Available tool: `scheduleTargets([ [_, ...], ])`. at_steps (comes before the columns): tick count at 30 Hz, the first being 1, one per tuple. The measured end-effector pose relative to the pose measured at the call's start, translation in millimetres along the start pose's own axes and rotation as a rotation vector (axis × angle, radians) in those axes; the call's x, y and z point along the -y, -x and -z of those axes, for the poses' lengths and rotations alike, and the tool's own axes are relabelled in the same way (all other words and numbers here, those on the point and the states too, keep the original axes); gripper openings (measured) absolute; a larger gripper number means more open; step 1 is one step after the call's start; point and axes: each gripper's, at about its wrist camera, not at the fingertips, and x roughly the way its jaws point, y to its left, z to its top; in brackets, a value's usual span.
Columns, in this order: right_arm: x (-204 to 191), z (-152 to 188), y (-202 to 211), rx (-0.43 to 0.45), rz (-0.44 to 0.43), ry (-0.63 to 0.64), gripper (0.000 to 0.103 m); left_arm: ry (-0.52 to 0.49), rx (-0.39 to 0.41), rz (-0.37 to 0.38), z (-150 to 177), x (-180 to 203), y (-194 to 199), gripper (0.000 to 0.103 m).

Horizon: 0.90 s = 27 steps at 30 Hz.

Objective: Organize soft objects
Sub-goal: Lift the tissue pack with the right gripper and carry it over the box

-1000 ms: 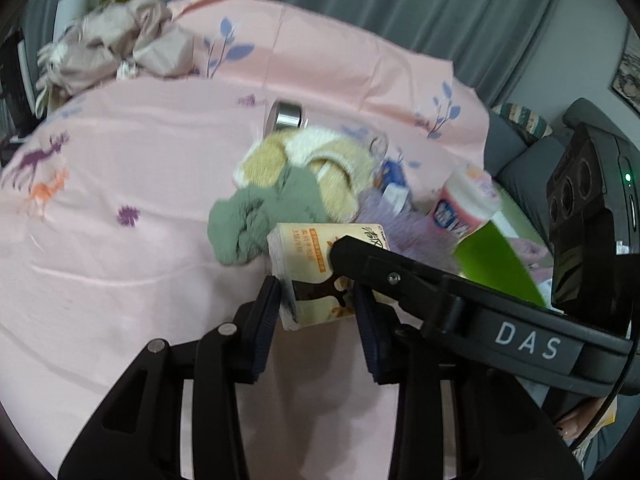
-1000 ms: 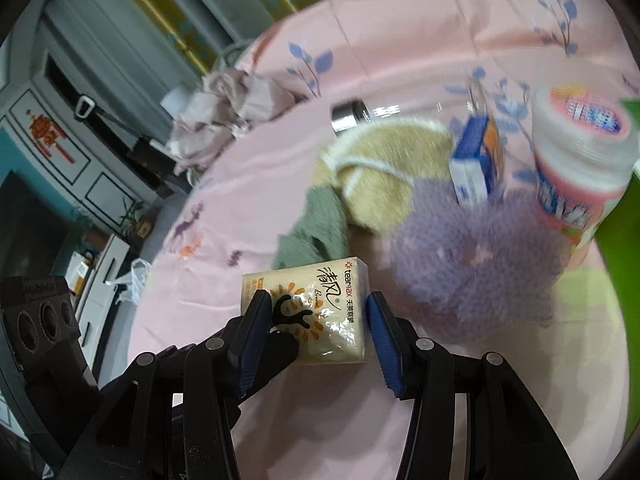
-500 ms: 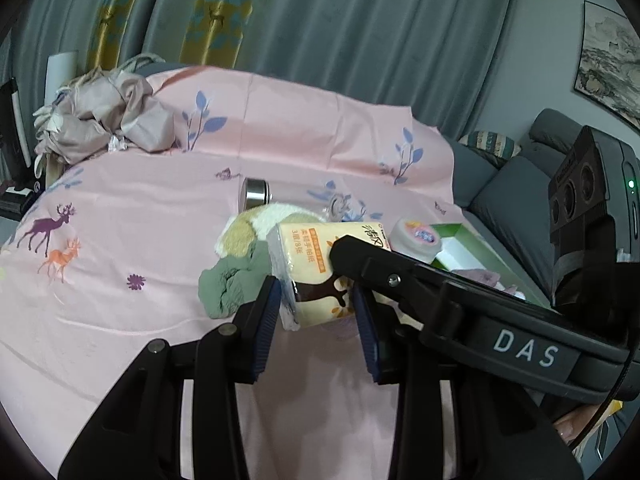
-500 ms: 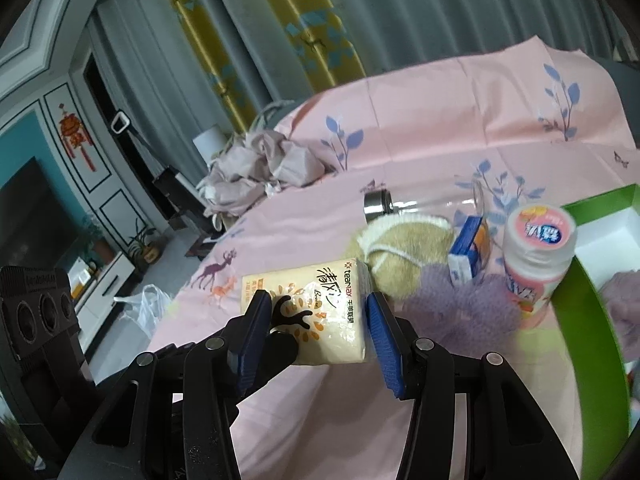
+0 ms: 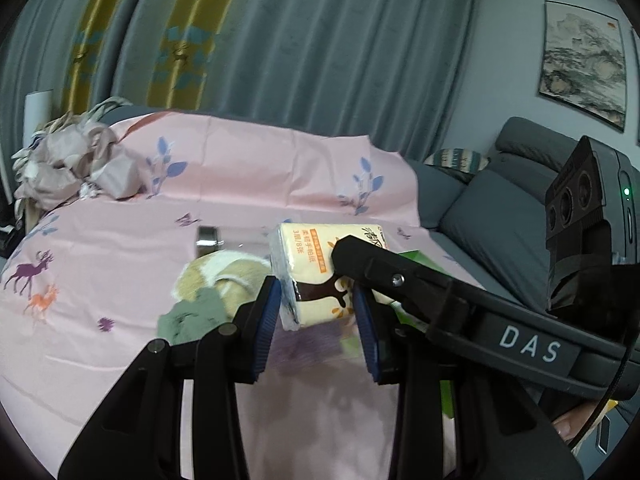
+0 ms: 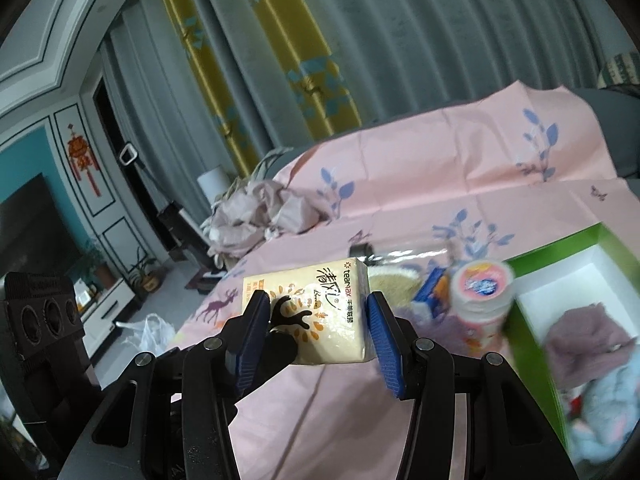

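Both the left gripper (image 5: 316,316) and right gripper (image 6: 316,328) clamp one tissue pack (image 6: 320,312) (held above the pink sheet (image 5: 120,248))

One tissue pack (image 6: 316,312) sits between two pairs of tongs. Right of the right-hand tongs: one pink-lidded jar (image 6: 482,300), one green box (image 6: 528,332), one blue carton (image 6: 430,290). Perhaps two cloths in the box; blur hides more.

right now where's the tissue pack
Lifted above the pink sheet, the tissue pack is gripped by both the right tool and left tool, left of the green box.
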Motion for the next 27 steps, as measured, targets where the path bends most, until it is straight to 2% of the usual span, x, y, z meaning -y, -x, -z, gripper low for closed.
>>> scheduleTargets([
  [15,70.9,-12.7,56.4,0.087,0.132,-0.106,0.052,-0.069,-0.043,0.163,-10.7,73.3,-48.7,0.035],
  [27,134.2,-12.8,72.8,0.104,0.205,-0.25,0.052,-0.11,-0.146,0.236,-10.2,114.4,-95.1,0.035],
])
